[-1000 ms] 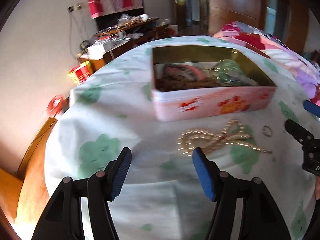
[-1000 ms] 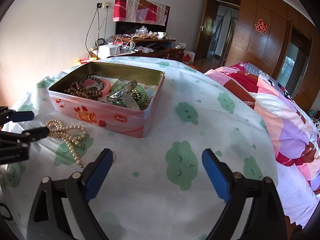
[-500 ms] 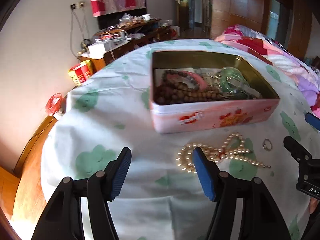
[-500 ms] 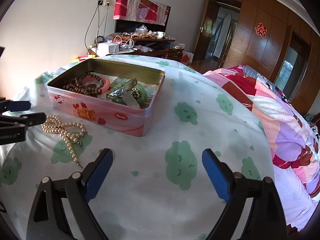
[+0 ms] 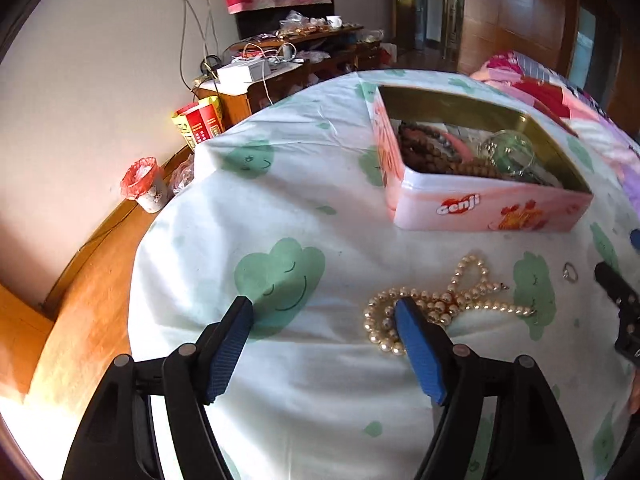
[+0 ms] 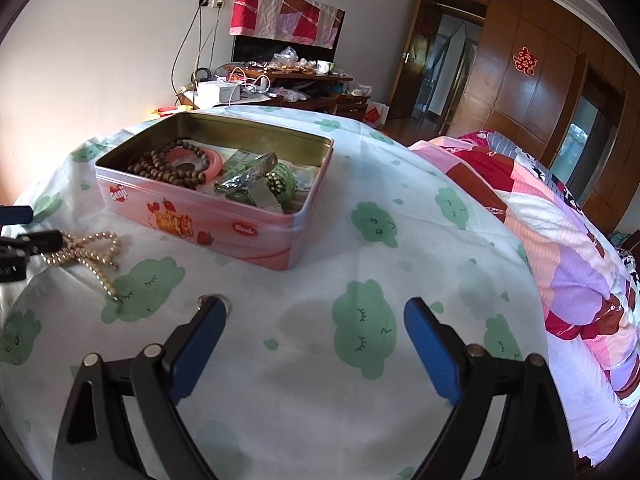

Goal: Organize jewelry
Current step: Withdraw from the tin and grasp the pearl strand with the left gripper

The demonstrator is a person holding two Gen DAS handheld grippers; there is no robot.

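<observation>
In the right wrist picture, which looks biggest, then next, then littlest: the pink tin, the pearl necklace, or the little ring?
1. pink tin, by far the biggest.
2. pearl necklace, partly hidden by the left tool at the picture's edge.
3. ring, tiny even though it lies nearest the camera, partly behind a blue pad.

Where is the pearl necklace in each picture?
Left wrist view: the pearl necklace lies low and right of centre on the bedsheet, partly behind the right blue fingertip.
Right wrist view: the necklace is at the left edge.
Shared landmark: the pink tin, just behind it in both.
</observation>
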